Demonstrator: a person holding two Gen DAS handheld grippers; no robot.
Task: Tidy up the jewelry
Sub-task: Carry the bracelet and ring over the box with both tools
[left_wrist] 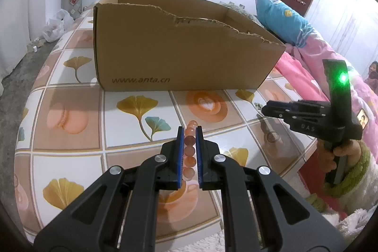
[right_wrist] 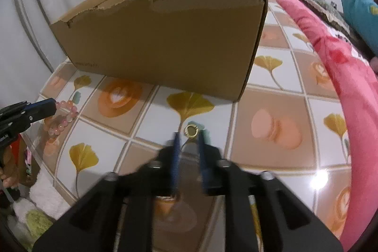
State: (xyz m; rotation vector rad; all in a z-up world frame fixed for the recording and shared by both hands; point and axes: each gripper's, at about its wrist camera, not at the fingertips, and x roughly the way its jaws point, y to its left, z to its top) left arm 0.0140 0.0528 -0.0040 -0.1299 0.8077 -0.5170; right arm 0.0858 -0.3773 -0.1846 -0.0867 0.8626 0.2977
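left gripper clamps bead bracelet before box.

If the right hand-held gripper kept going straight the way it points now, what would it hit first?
Most likely the gold ring, lying on the patterned tabletop just ahead of the right hand-held gripper. Its jaws stand apart and angle down at it. The cardboard box sits farther back; depth is uncertain.

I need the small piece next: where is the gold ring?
In the right wrist view the gold ring lies on the patterned tabletop, just ahead of the right gripper, near the cardboard box.
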